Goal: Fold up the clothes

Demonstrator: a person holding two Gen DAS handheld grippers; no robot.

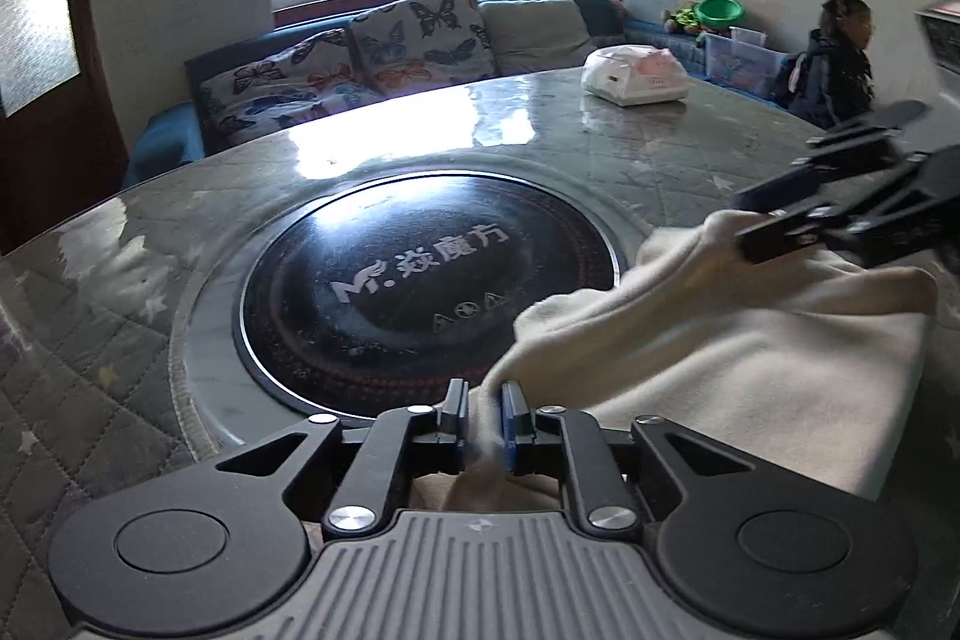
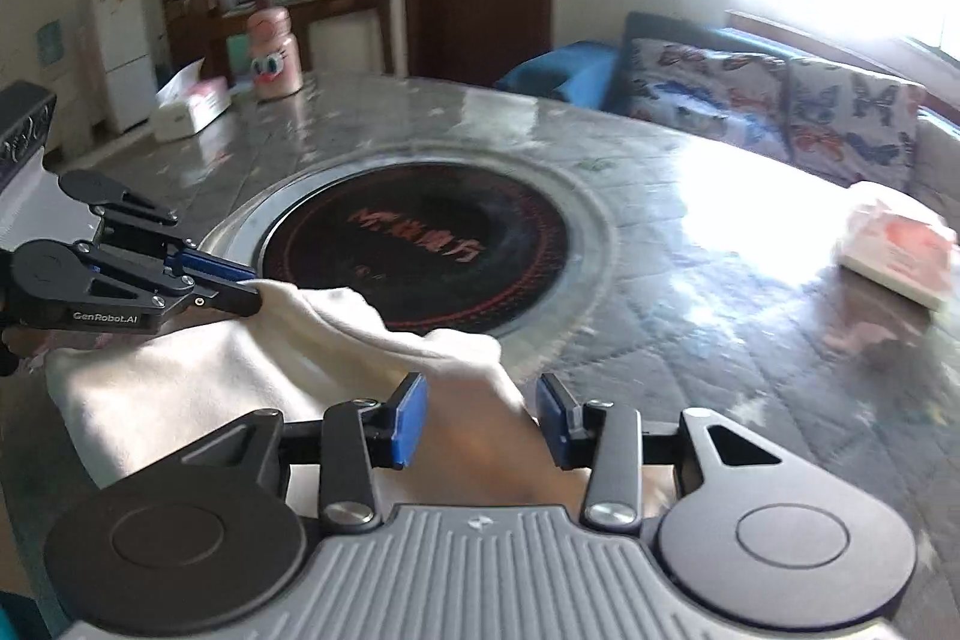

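The left gripper (image 1: pixel 485 415) is seen with its jaws only narrowly parted; a fold of the cream garment (image 1: pixel 750 340) runs up between the blue pads (image 1: pixel 510 424), though whether the pads press on it cannot be told. The right gripper (image 2: pixel 480 421) is spread wider, its two blue pads (image 2: pixel 411 418) standing clear on either side of a bunched edge of the garment (image 2: pixel 198 388), which is left unpinched.

The garment is laid on the table (image 1: pixel 108 358), on the near side of the round black cooktop (image 1: pixel 420 292) set into the tabletop, with one folded edge draped over the cooktop's near rim.

One garment, one cooktop and two grippers are counted. Beyond the cooktop, one white bag (image 1: pixel 633 76) is seen on the table. To the left of the cooktop in the right wrist view, one pink jar (image 2: pixel 273 55) and one tissue pack (image 2: pixel 192 106) are seen; to its right lies one pink-and-white packet (image 2: pixel 897 244).
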